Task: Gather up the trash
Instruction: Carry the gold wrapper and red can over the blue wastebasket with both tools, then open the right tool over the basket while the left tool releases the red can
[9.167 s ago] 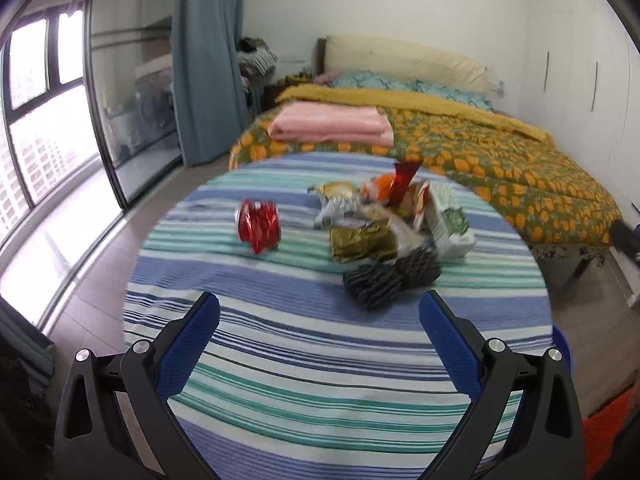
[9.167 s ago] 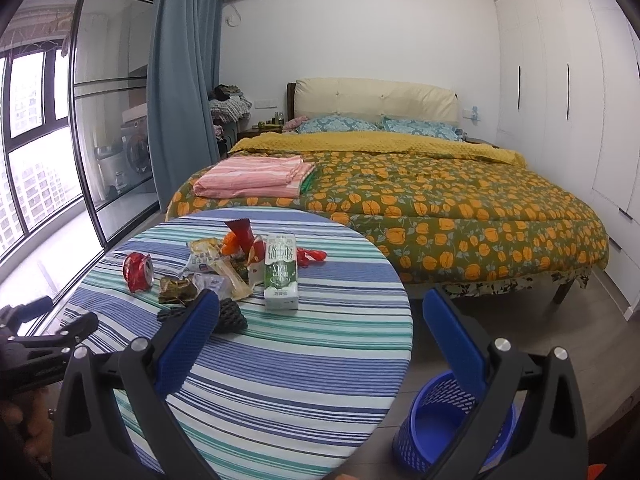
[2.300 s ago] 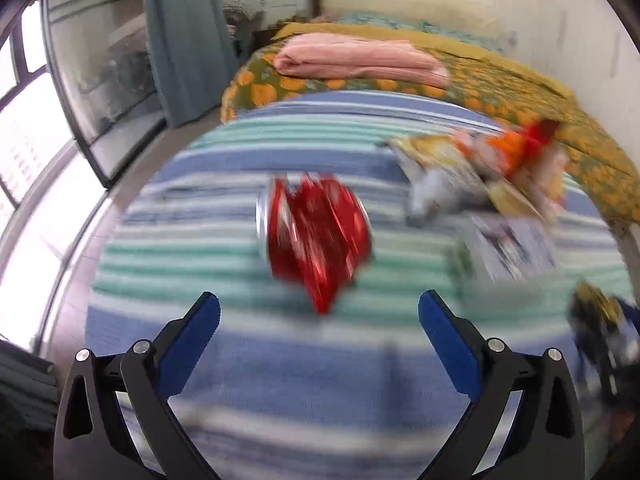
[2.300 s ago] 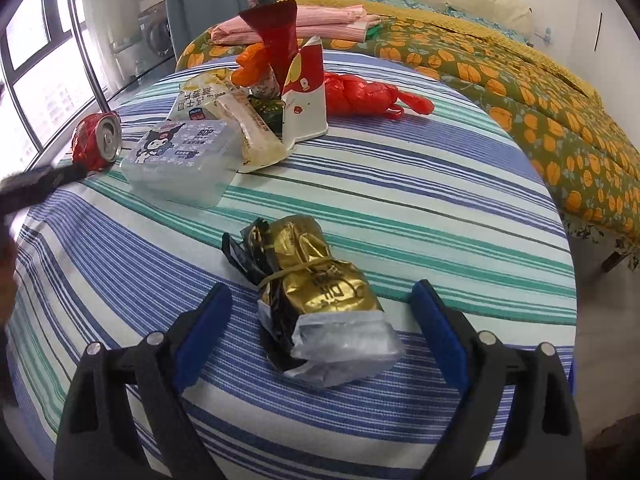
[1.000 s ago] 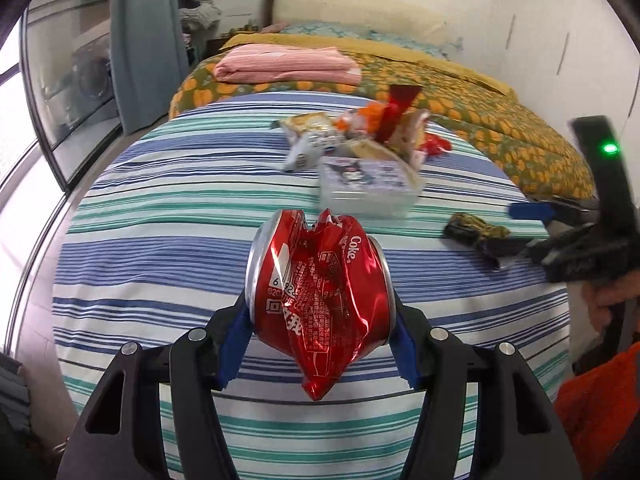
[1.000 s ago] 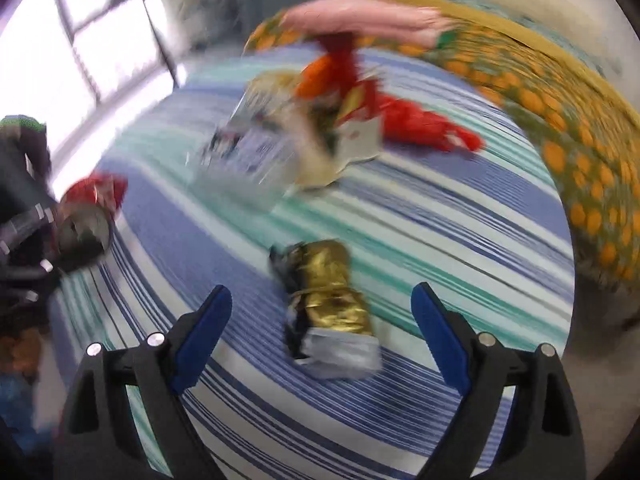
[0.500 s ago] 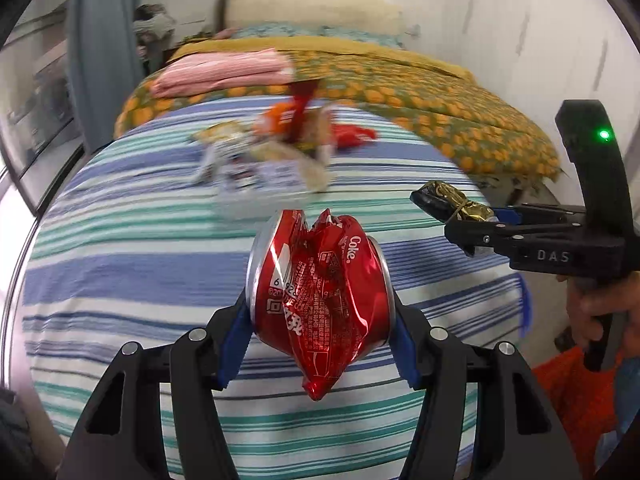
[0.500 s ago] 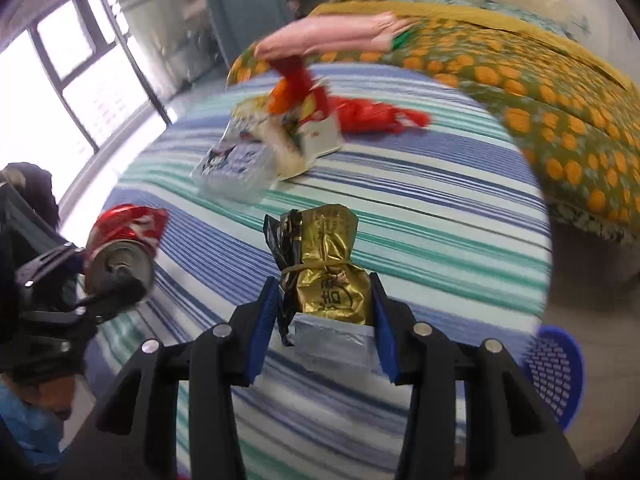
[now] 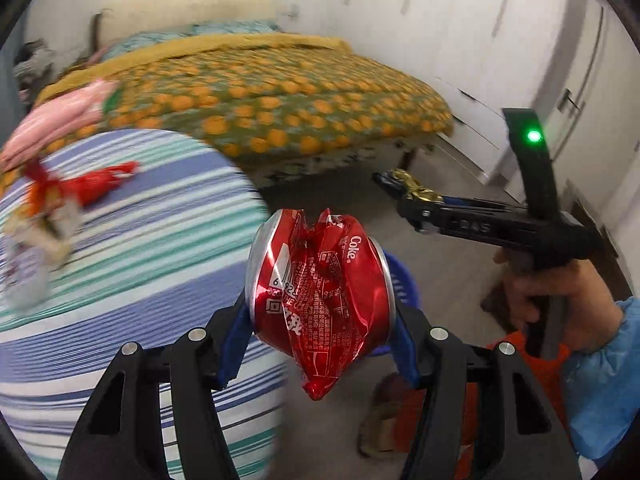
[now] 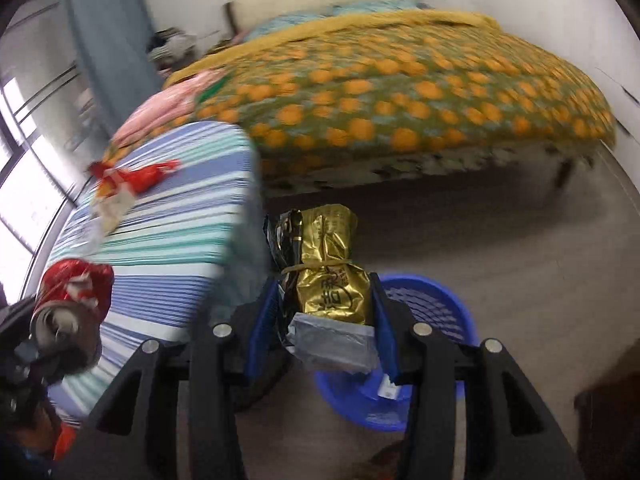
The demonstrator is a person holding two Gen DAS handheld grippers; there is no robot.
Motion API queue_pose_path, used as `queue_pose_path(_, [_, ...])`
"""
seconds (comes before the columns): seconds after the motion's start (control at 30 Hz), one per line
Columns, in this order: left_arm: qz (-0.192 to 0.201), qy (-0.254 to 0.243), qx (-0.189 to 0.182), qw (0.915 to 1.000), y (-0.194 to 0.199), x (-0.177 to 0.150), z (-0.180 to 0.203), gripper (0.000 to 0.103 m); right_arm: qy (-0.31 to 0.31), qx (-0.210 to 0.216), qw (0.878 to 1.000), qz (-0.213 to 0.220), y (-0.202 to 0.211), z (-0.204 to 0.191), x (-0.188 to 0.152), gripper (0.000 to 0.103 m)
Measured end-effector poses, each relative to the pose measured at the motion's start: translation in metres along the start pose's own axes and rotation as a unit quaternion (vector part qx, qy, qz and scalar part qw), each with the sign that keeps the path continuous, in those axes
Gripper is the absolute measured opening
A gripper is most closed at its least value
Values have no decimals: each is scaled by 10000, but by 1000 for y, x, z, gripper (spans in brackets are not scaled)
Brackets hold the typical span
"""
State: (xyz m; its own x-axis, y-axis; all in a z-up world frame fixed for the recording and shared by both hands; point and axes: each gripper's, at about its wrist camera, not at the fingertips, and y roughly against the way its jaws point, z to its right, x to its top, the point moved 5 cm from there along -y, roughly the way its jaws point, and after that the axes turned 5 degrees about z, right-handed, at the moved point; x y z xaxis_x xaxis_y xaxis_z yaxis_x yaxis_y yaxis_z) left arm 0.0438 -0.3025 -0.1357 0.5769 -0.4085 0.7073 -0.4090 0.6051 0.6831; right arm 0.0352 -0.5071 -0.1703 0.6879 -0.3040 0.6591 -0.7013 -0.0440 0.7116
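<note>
My left gripper [image 9: 320,324] is shut on a crushed red Coke can [image 9: 320,292], held in the air past the table's right edge. The can also shows at the left of the right wrist view [image 10: 72,300]. My right gripper [image 10: 324,320] is shut on a gold foil wrapper [image 10: 332,276] with a grey end, held above the floor over a blue mesh bin [image 10: 432,312]. In the left wrist view the right gripper [image 9: 404,188] holds the gold wrapper [image 9: 412,186] out over the floor; the blue bin [image 9: 402,280] peeks from behind the can.
A round table with a striped cloth [image 9: 120,248] stands at the left, with a red wrapper [image 9: 100,180] and other blurred trash [image 9: 32,224] on it. A bed with an orange-patterned cover [image 9: 260,96] lies beyond. White wardrobes [image 9: 520,60] line the right wall.
Both grippers have swung right, off the table toward the blue bin, each still holding its item. The can and the gold wrapper are over the floor.
</note>
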Motion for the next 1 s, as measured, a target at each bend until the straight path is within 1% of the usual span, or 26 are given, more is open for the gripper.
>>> queue_pose_path(0.03, [-91,-31,-86,9999,-15,0,13,60,-80,-58,9999,-47,-4,10,-3,44])
queue_pose_path(0.13, [-283,-55,-202,9994,-48,-1,35,60,-350,-195,9990,-203,-16,44,-14,44])
queue_pose_path(0.23, [-479,-39,-316,9983,-91,-4,54,60,-636,-297,9972,-250,-26,75,-24,44])
queue_pose_path(0.37, [-722,42,-353,9968,-137,-10,59,60,-959,-217,9946,-339,-35,96,-34,44])
queue_pose_path(0.43, [-816,22,-331,9961,-162,-10,64,60,-990,-216,9942,-356,-40,104,-33,45])
queue_pose_path(0.53, [-874,3,-337,9956,-189,-6,71,61,-1084,-222,9933,-342,-47,113,-28,45])
queue_pose_path(0.57, [-902,5,-335,9954,-197,-7,73,63,-1136,-226,9927,-332,-48,116,-28,46])
queue_pose_path(0.63, [-936,75,-289,9952,-212,-8,74,83,-1289,-266,9908,-308,-49,125,-28,62])
queue_pose_path(0.67, [-895,117,-250,9956,-219,-6,73,85,-1370,-258,9898,-279,-48,127,-28,63])
queue_pose_path(0.73, [-909,146,-166,9956,-228,-4,71,88,-1466,-266,9886,-209,-44,132,-25,65])
queue_pose_path(0.8, [-928,212,-95,9954,-226,-2,65,88,-1509,-319,9879,-132,-40,137,-23,67])
queue_pose_path(0.87, [-829,236,-116,9962,-215,2,62,90,-1536,-403,9873,-64,-37,140,-21,69])
queue_pose_path(0.93, [-665,177,-81,9976,-198,6,59,93,-1526,-505,9870,14,-32,140,-19,77])
queue_pose_path(1.0, [-426,69,-65,9990,-168,9,55,95,-1462,-645,9871,122,-28,138,-16,82])
